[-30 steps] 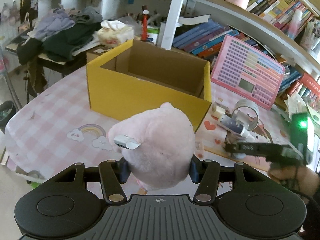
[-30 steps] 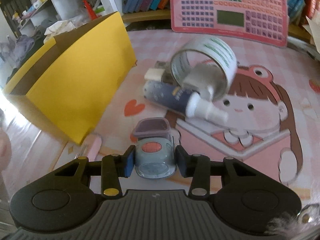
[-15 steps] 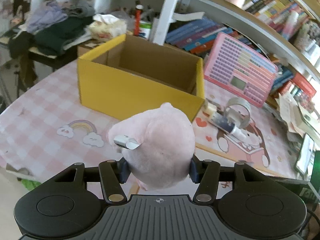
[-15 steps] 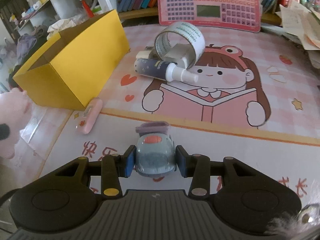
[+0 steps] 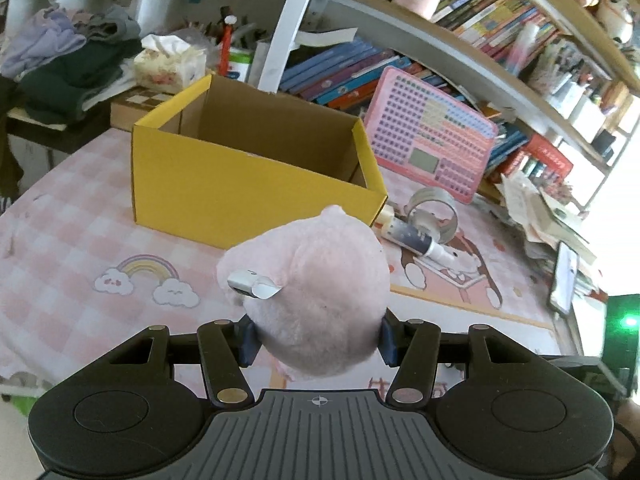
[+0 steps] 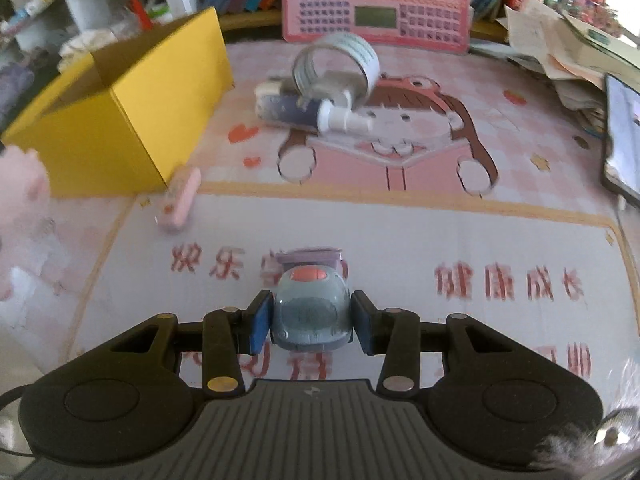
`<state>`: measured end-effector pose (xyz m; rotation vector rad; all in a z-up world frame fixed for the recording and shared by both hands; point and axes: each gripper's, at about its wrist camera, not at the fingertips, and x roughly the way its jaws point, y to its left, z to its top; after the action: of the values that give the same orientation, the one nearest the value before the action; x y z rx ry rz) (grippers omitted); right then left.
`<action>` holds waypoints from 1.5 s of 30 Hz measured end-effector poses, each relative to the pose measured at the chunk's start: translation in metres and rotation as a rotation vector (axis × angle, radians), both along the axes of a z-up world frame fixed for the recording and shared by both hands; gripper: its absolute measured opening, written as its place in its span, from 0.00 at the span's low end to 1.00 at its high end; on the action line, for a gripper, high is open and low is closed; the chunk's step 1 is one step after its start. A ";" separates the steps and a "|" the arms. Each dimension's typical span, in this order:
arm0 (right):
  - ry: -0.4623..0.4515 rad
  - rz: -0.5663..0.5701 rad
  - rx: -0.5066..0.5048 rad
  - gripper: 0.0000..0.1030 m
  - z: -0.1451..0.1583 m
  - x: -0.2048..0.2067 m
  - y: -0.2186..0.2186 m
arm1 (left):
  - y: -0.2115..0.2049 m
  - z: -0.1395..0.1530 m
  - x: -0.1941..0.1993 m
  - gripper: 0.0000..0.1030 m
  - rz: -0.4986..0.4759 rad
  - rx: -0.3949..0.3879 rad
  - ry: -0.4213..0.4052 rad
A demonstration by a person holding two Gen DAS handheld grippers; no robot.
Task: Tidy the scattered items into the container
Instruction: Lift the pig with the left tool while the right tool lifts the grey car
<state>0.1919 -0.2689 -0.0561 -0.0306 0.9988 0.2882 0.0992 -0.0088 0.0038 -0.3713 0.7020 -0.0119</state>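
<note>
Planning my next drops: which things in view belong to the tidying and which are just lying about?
Job:
yellow box
pink plush, in left gripper
toy car, in right gripper
tape roll
spray bottle
pink tube

Lying about:
pink keyboard toy
tissue box
phone

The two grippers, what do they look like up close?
Both the left gripper and right gripper share one build: a black ribbed body, two round side discs, black linkage arms with brass-coloured pivot pins, blue fingertip pads and a small crosshair mark.
</note>
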 end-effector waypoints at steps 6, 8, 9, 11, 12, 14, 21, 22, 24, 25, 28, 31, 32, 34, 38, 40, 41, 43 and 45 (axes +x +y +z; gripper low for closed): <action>0.042 -0.046 -0.062 0.60 -0.012 -0.010 0.010 | 0.016 -0.006 -0.013 0.53 -0.006 -0.046 0.002; 0.035 -0.047 -0.066 0.63 -0.011 -0.008 0.011 | 0.018 -0.005 -0.013 0.53 0.005 -0.048 -0.007; 0.036 -0.045 -0.073 0.63 -0.011 -0.006 0.012 | 0.019 -0.004 -0.014 0.53 0.009 -0.047 -0.010; 0.051 -0.044 -0.083 0.63 -0.014 -0.003 0.014 | 0.021 -0.003 -0.015 0.53 0.018 -0.045 -0.011; 0.056 -0.045 -0.084 0.63 -0.016 -0.001 0.014 | 0.022 -0.003 -0.015 0.53 0.024 -0.044 -0.010; 0.046 -0.037 -0.093 0.52 -0.016 0.001 0.016 | 0.023 -0.003 -0.014 0.53 0.036 -0.043 -0.008; 0.042 -0.013 -0.079 0.39 -0.010 -0.002 0.020 | 0.030 -0.001 -0.017 0.53 0.052 -0.047 -0.016; 0.037 -0.008 -0.073 0.39 -0.007 -0.005 0.022 | 0.032 -0.001 -0.019 0.53 0.053 -0.049 -0.022; 0.024 0.008 -0.055 0.39 0.001 -0.010 0.026 | 0.036 0.001 -0.023 0.53 0.053 -0.053 -0.038; 0.014 0.017 -0.046 0.39 0.007 -0.015 0.030 | 0.039 0.001 -0.026 0.53 0.052 -0.054 -0.046; -0.014 0.042 -0.032 0.39 0.021 -0.030 0.042 | 0.046 0.002 -0.036 0.53 0.050 -0.064 -0.060; -0.022 0.050 0.001 0.39 0.033 -0.047 0.056 | 0.057 0.001 -0.048 0.53 0.052 -0.082 -0.063; -0.022 0.050 0.016 0.39 0.037 -0.053 0.061 | 0.061 0.000 -0.051 0.53 0.051 -0.085 -0.063; -0.035 0.060 0.031 0.39 0.043 -0.067 0.072 | 0.070 0.001 -0.057 0.53 0.044 -0.089 -0.064; -0.090 0.070 0.023 0.39 0.052 -0.094 0.093 | 0.083 0.004 -0.069 0.53 0.011 -0.080 -0.068; -0.107 0.067 0.027 0.39 0.054 -0.106 0.101 | 0.087 0.006 -0.074 0.53 -0.006 -0.072 -0.071; -0.113 0.066 0.031 0.39 0.055 -0.110 0.104 | 0.089 0.007 -0.076 0.53 -0.014 -0.070 -0.073; -0.124 0.065 0.037 0.39 0.057 -0.120 0.109 | 0.094 0.008 -0.081 0.53 -0.027 -0.068 -0.077; -0.132 0.067 0.041 0.39 0.061 -0.128 0.114 | 0.097 0.008 -0.085 0.53 -0.040 -0.066 -0.078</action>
<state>0.0643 -0.1549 0.0044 -0.0452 0.8612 0.3629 0.0144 0.0882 0.0121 -0.4180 0.6326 -0.0874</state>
